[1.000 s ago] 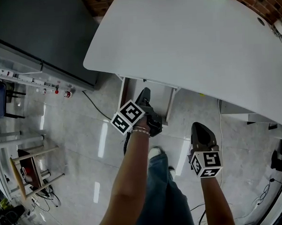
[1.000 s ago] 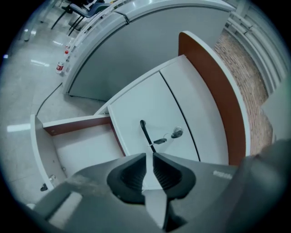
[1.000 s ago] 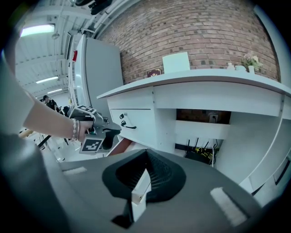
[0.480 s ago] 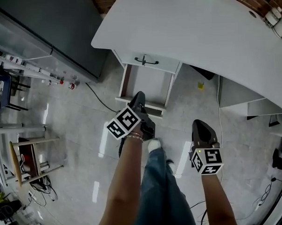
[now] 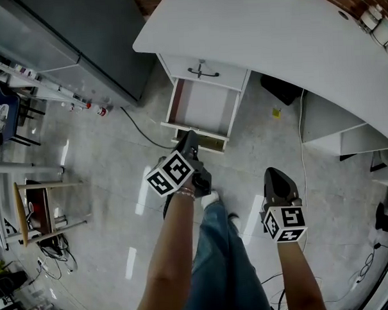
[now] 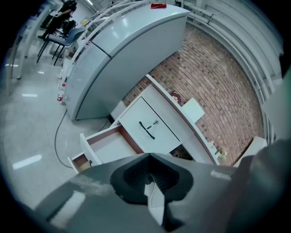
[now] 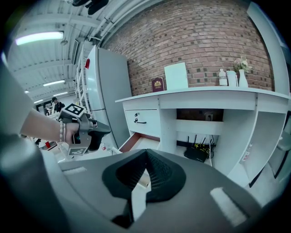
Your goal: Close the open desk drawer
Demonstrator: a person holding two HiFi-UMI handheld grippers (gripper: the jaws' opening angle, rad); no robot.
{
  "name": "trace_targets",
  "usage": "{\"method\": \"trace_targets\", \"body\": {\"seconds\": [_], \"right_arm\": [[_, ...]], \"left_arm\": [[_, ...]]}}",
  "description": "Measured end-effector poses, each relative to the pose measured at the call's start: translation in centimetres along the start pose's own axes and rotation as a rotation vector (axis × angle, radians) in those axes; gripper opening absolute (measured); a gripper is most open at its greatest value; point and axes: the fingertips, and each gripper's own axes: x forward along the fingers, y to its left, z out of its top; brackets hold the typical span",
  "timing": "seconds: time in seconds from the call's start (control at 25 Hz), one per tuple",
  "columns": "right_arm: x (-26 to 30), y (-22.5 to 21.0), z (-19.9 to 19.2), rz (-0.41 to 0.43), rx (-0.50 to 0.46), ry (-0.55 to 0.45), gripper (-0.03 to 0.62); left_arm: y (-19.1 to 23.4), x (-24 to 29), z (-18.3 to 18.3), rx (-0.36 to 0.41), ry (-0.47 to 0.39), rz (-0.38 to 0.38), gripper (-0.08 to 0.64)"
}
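Your left gripper, jaws together and empty, sits at six o'clock of the open drawer, likely to push it; right gripper, likewise closed, waits.

The worktop and drawer are showing white, the drawer's inner edges reddish-brown; the marker cube is wearing black-and-white squares against grey floor.

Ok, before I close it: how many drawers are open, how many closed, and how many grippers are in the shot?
Open drawer: 1
Closed drawer: 1
Grippers: 2, the left gripper and the right gripper, both shut and empty
Total: 4
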Motion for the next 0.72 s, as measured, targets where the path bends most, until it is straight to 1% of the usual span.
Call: {"method": "trace_targets", "body": {"seconds": [0.16,0.44,0.52,0.72], "right_arm": [[0.4,-0.1,-0.7,-0.011,0.010,-0.010,-0.002],[4.0,-0.2,-3.7,-0.021,0.026,-0.021,-0.002],[5.2,-0.1,-4.7,-0.015,0.026,-0.024,-0.002],[8.0,-0.1,-8.0,-0.013,0.020,-0.029,-0.002]], "left_arm": [[0.3,0.0,-0.2,0.100,0.028,-0.007,-0.001],[3.1,2.1,-2.2,0.221,0.090,-0.019,-0.001],[4.2,2.8,-2.6,0.232,0.091,-0.022,0.000],[8.0,4.4,-4.4,0.230,0.085,-0.015,-0.001]]}}
